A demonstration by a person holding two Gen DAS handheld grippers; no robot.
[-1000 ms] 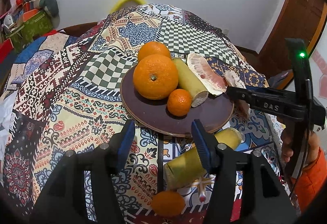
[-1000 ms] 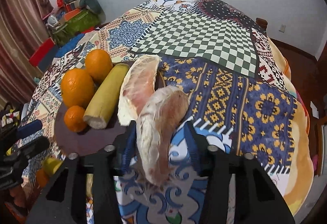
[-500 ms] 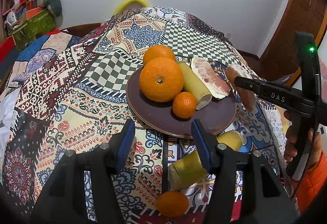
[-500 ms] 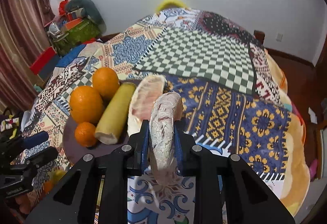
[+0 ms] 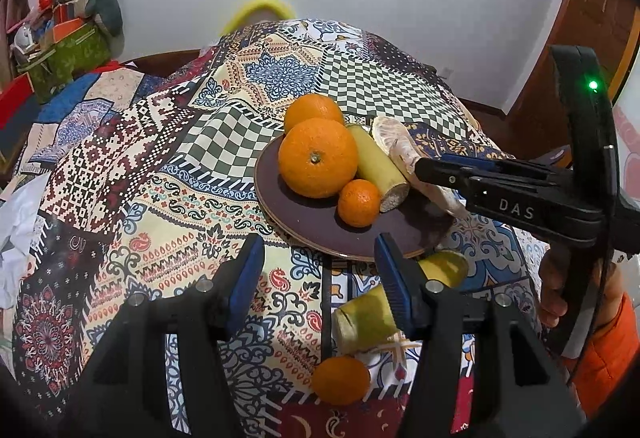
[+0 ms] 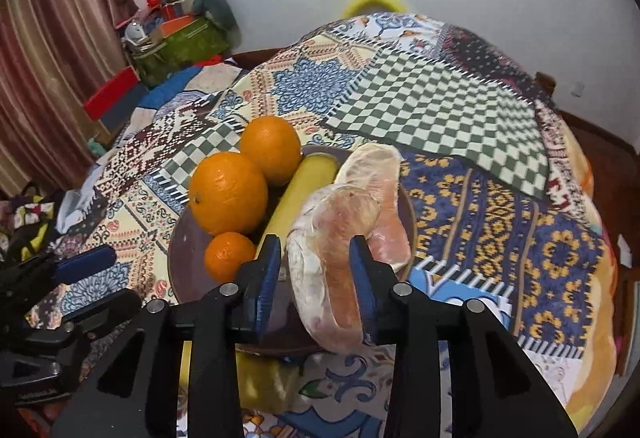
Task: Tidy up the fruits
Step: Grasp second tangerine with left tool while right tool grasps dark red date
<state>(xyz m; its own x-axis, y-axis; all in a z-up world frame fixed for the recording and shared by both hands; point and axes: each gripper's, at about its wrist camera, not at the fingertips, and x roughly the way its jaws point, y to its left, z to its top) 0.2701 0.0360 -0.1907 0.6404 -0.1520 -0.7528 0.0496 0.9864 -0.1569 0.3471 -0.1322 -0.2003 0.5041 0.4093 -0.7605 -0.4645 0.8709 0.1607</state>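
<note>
A dark round plate [image 5: 320, 234] [image 6: 188, 250] holds two big oranges [image 5: 318, 158] [image 6: 228, 192], a small mandarin [image 5: 359, 197] [image 6: 228, 256], a yellow-green cane piece [image 5: 378, 168] [image 6: 304, 182] and a pomelo segment [image 5: 386, 132] [image 6: 384, 190]. My right gripper [image 6: 318, 278] [image 5: 424, 168] stands over the plate's right side with a second pomelo segment [image 6: 334, 258] [image 5: 416, 166] between its fingers; the jaws have parted and look loose around it. My left gripper [image 5: 320, 274] is open and empty near the plate's front rim.
On the patchwork cloth [image 5: 140, 198] in front of the plate lie another cane piece [image 5: 368, 314] and a mandarin [image 5: 340, 380]. A cluttered green box [image 6: 180, 42] stands at the back left. The table drops away on the right [image 6: 592, 278].
My right gripper has carried the pomelo segment left, over the plate beside the first segment, and its jaws have widened. The left gripper has barely moved.
</note>
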